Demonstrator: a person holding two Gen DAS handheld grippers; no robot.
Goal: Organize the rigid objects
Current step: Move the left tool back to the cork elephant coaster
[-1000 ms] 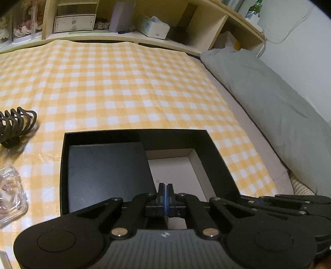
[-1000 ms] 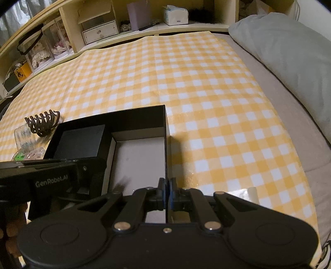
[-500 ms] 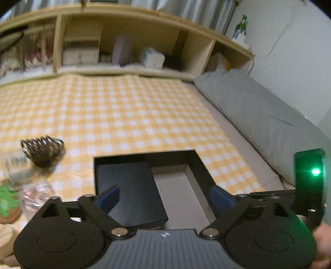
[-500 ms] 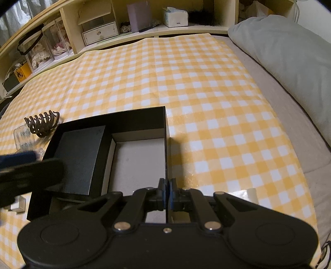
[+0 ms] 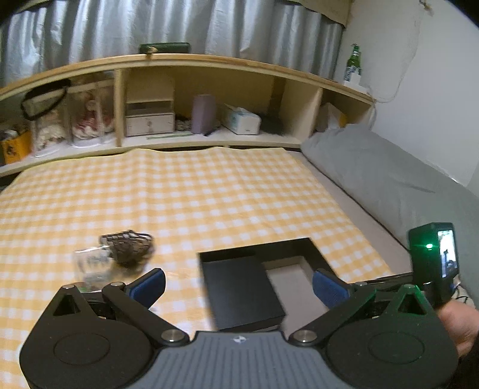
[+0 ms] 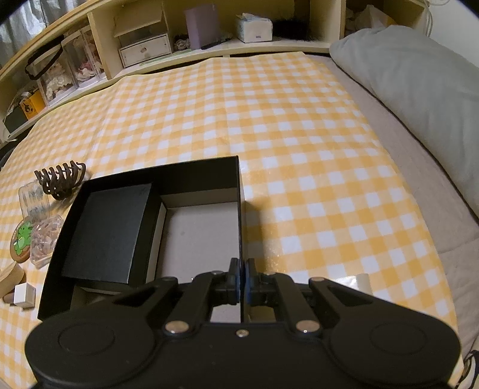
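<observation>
With the right gripper (image 6: 242, 279) pinching the black box (image 6: 191, 172) wall, the spread left gripper (image 5: 238, 284) should straddle the hair claw (image 5: 128, 247) squarely.

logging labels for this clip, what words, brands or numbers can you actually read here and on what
None can be read in either view.
tissue box: a small dark mark on its front, too small to read.
green bottle: label blurred.
yellow box: a dark figure, no letters to make out.
clear packet: pale print, too faint to read.
round green sticker: a picture, no words visible.
</observation>
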